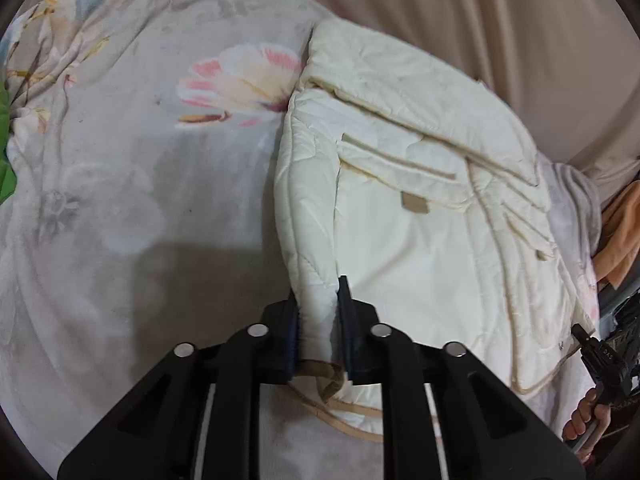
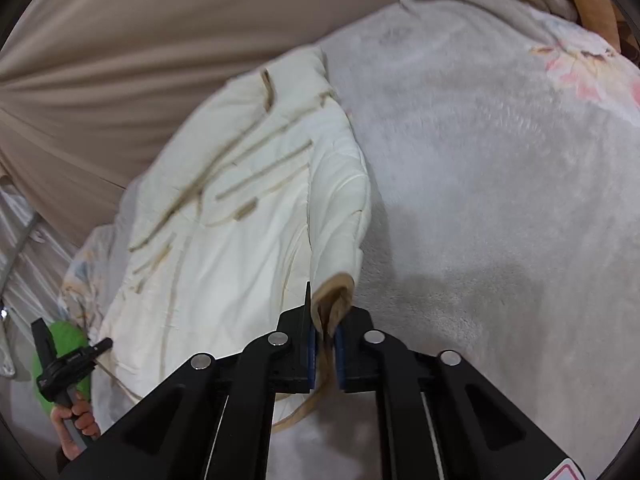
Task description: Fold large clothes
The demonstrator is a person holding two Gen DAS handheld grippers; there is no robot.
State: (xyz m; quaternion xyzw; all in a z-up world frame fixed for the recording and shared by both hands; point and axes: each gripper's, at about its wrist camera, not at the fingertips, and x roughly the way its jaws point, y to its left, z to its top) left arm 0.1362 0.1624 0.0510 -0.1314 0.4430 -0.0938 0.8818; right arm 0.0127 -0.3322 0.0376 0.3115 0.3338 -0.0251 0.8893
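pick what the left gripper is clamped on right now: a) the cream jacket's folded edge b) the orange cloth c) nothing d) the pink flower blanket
a, in the left wrist view the left gripper has both pads pressed against a padded fold of the cream jacket, which lies on the floral blanket.

1. The cream jacket [image 2: 240, 208] is blurred in the right wrist view, its tan trim smeared.
2. The left gripper [image 1: 318, 316] hides the fabric pinched between its pads.
3. The orange cloth [image 1: 620, 232] and green item [image 1: 6, 148] are cut off by the frame edges.
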